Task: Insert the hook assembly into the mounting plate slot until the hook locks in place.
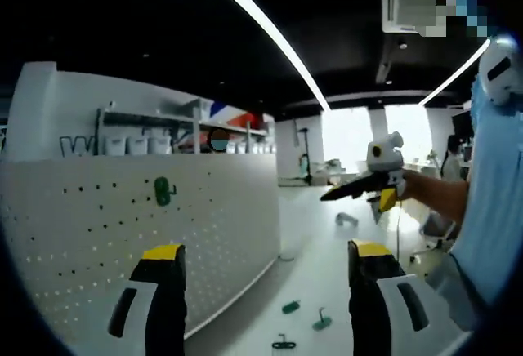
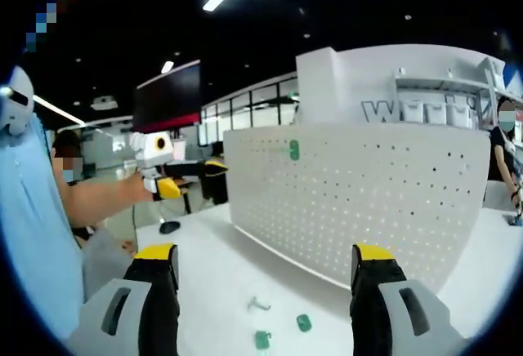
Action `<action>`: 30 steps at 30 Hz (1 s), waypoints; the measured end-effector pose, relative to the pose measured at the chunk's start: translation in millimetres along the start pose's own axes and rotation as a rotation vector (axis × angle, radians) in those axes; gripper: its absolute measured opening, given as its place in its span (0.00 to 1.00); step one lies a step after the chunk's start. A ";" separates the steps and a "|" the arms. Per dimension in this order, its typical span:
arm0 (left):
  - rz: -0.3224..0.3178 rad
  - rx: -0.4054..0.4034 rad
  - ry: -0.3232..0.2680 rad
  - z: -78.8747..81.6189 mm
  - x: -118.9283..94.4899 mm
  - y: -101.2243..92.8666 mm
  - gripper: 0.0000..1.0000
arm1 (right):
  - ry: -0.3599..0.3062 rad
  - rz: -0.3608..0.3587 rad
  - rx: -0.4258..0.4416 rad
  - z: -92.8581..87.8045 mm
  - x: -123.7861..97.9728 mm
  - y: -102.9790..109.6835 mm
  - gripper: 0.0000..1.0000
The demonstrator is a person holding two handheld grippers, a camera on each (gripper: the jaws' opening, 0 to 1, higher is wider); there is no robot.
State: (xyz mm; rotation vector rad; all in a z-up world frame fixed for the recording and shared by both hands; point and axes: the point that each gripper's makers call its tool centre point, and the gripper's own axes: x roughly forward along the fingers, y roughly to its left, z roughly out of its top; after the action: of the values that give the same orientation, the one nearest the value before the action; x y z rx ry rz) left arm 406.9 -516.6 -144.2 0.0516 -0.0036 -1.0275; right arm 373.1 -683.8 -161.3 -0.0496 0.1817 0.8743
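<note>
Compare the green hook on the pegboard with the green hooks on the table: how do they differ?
The pegboard hook is mounted upright on the white pegboard; the table hooks lie loose on the table. The pegboard hook is single; the table hooks are several, scattered apart. Both kinds are green and small.

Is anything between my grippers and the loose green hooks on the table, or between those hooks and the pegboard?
Nothing visible. The green hooks lie on bare white table ahead of the open right gripper and left gripper, both empty. The pegboard stands just behind them, one green hook already mounted.
</note>
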 end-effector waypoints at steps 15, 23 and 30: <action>0.007 -0.078 0.079 -57.8 -5.4 -27.6 0.81 | 0.017 0.040 0.006 -4.1 10.5 9.8 0.88; -0.024 -0.117 0.123 -82.6 5.9 -37.3 0.79 | 0.012 0.043 0.001 -2.1 9.7 11.4 0.88; -0.060 -0.126 0.199 -108.9 16.7 -43.8 0.77 | 0.002 0.041 -0.002 1.7 6.7 12.5 0.88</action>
State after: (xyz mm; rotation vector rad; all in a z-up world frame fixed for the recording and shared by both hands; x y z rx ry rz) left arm 381.0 -549.0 -255.3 0.0394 0.2448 -1.0770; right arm 367.9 -670.5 -160.4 -0.0490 0.1845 0.9157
